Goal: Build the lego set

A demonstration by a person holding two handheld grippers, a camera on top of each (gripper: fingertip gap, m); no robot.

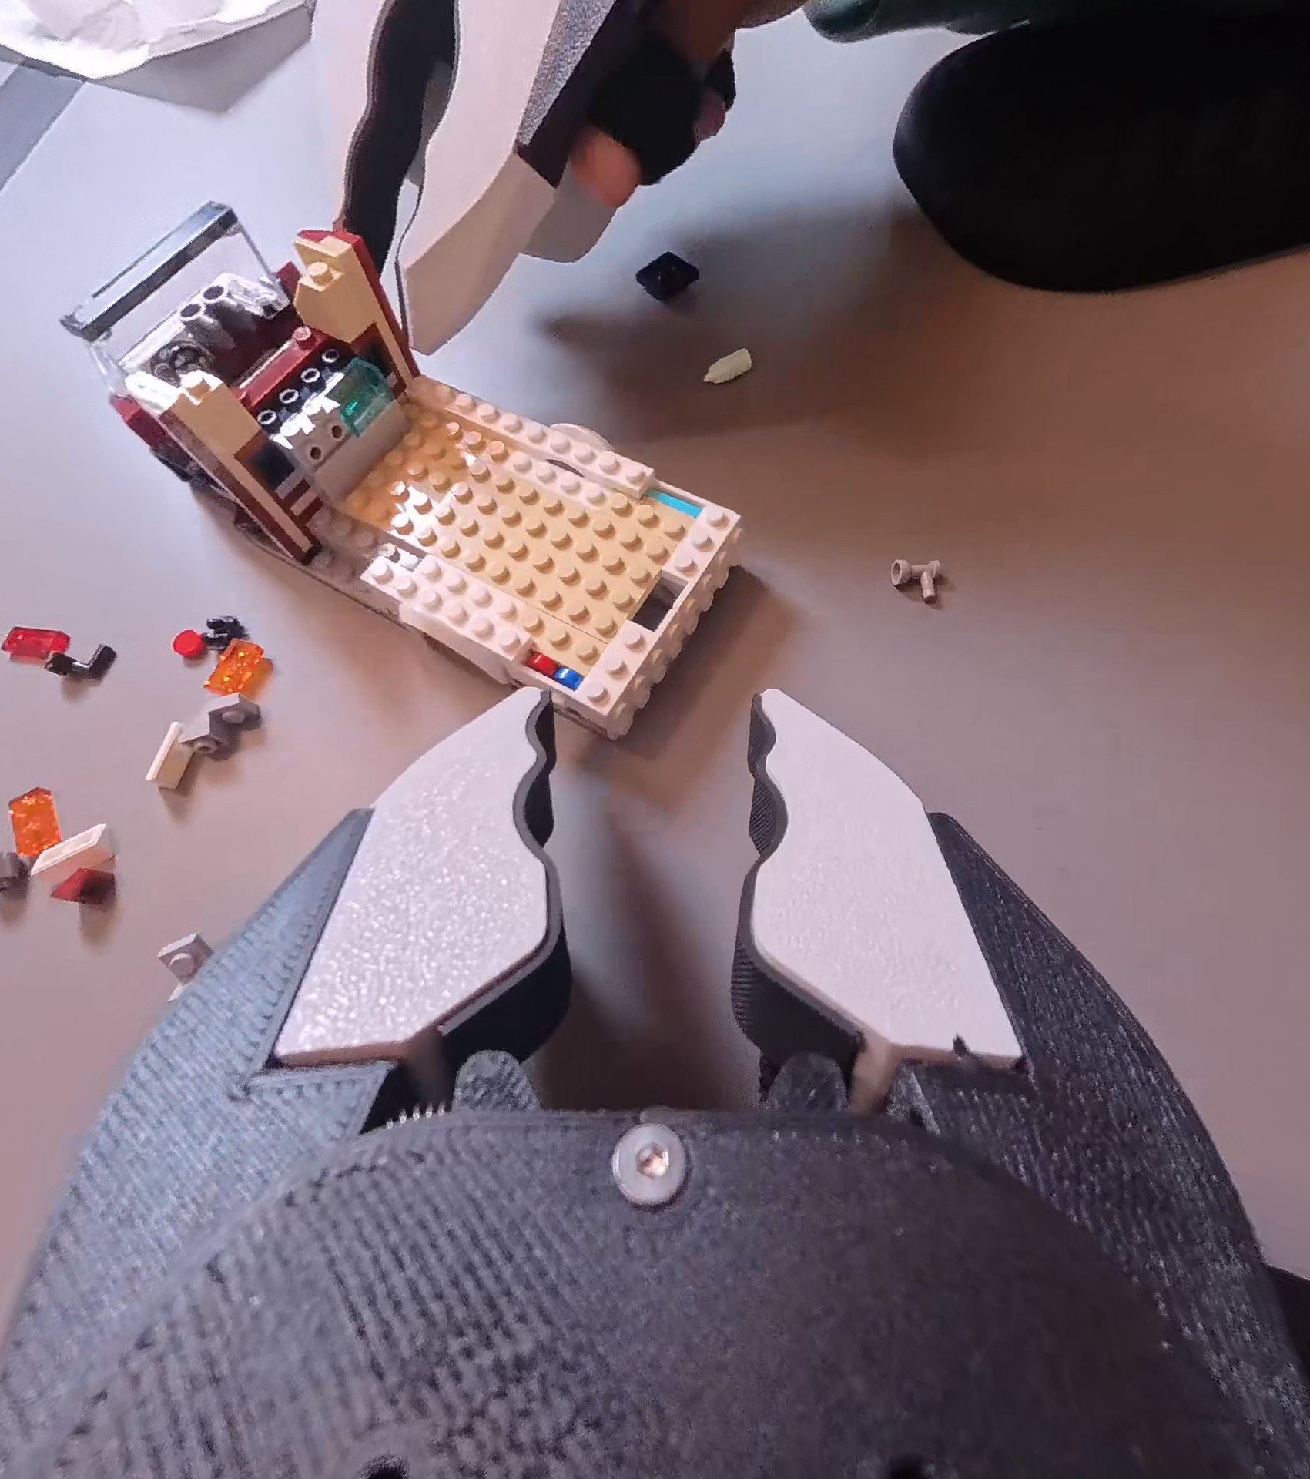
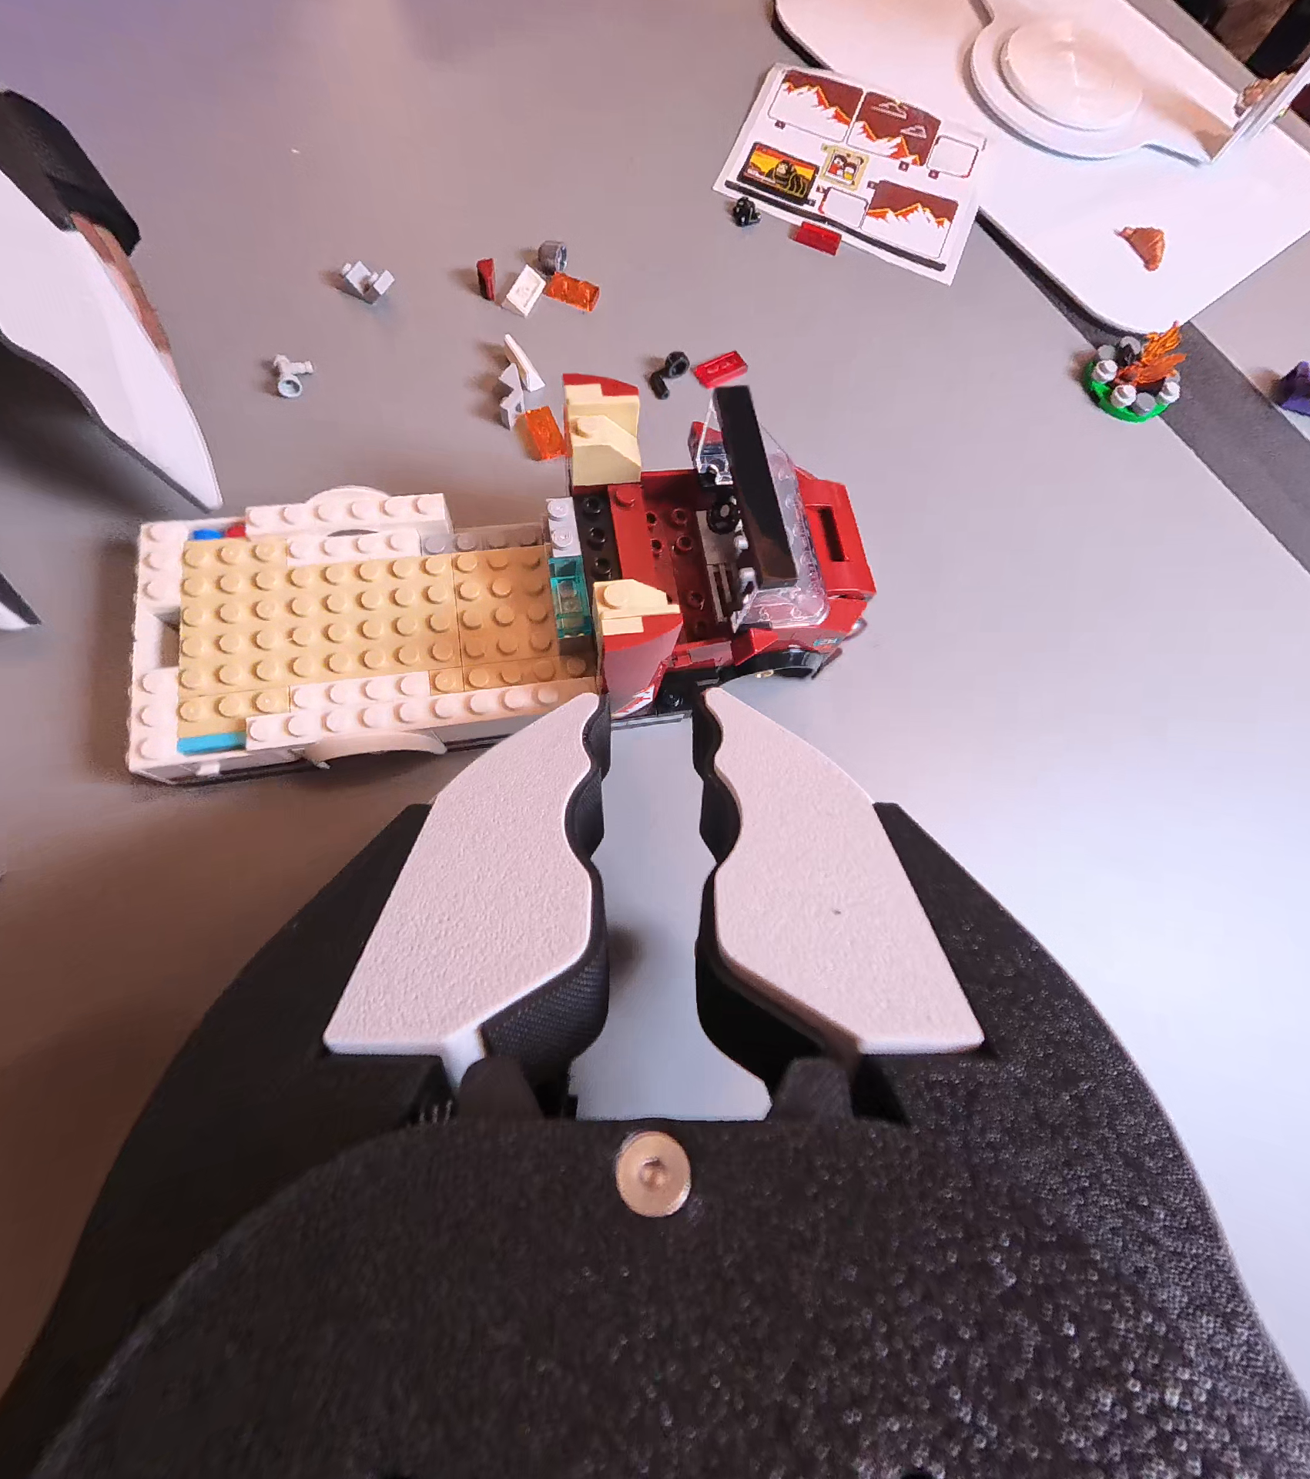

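Observation:
A half-built lego truck [image 1: 523,544] stands on the grey table, with a tan studded bed, white edge bricks, a dark red cab and a clear windshield. It also shows in the right wrist view [image 2: 363,624]. My left gripper [image 1: 653,712] is open and empty, just short of the truck's white rear corner. My right gripper [image 2: 651,708] is open by a narrow gap and empty, its tips at the near side of the red cab [image 2: 723,576]. In the left wrist view the right gripper [image 1: 467,208] hangs over the cab, held by a gloved hand [image 1: 659,112].
Small loose pieces in orange, red, grey and white lie to the left of the truck [image 1: 227,680] and beyond it [image 2: 547,284]. A sticker sheet [image 2: 851,176], a white stand base [image 2: 1163,192] and a small campfire build [image 2: 1131,384] sit at the far right. A grey connector [image 1: 915,578] lies to the right.

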